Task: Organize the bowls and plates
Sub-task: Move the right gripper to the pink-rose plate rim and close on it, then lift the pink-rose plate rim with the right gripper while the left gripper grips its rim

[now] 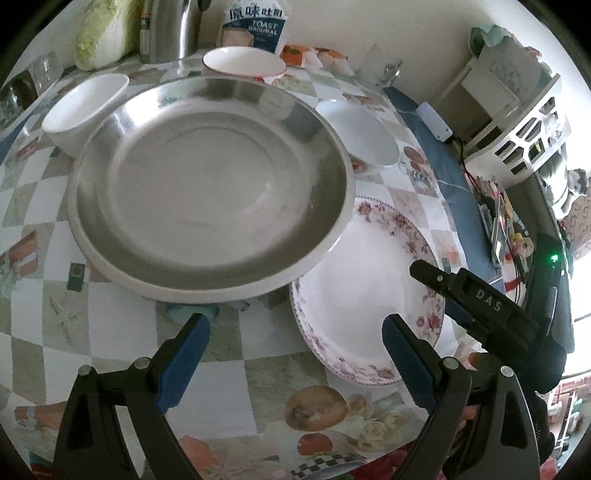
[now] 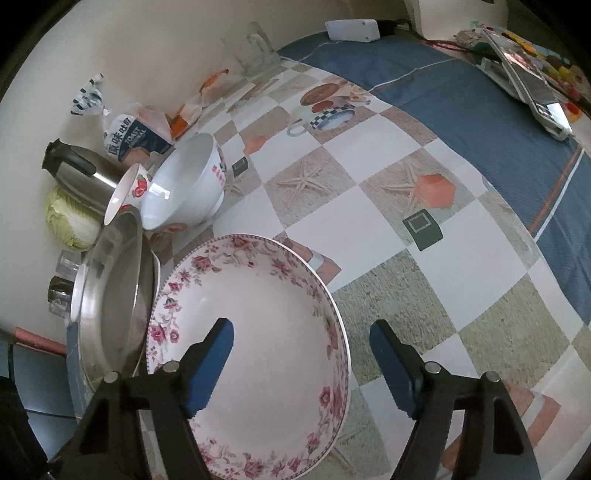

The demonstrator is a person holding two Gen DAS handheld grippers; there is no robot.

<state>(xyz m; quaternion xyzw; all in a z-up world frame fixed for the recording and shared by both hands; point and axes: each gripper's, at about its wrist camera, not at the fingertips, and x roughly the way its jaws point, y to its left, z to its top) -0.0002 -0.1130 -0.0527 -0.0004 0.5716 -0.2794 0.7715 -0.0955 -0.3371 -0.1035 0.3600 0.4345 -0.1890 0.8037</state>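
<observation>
Nearest in the left wrist view, the left gripper (image 1: 295, 350) has its blue-padded fingers (image 1: 183, 363) spread wide with nothing between them, above the checkered, picture-printed cloth of the bench (image 1: 122, 325). Its right finger overlaps the near rim of the white, pink-flowered ceramic plate (image 1: 354, 295), which lies flat on the bench; whether finger and rim touch cannot be told. The right gripper (image 2: 301, 360), also spread and holding nothing, straddles the right-hand rim of that flowered plate: its left finger (image 2: 210, 369) hangs over the plate's white well and its right finger is outside, over the cloth (contact is not clear here either).

Just beyond and left of the left gripper's fingers sits the wide stainless steel dish (image 1: 210, 184), nested on a pale rim beneath it and overlapping the flowered plate's far-left edge. Behind it stand three bowls: a plain white bowl (image 1: 83, 110) at the left, a red-rimmed white bowl (image 1: 243, 62) at the back, and a white bowl with red print (image 1: 360, 129) at the right. Farthest, against the wall, are a steel kettle (image 1: 173, 33), a toast bread bag (image 1: 256, 26) and a pale green cabbage (image 1: 103, 33).
</observation>
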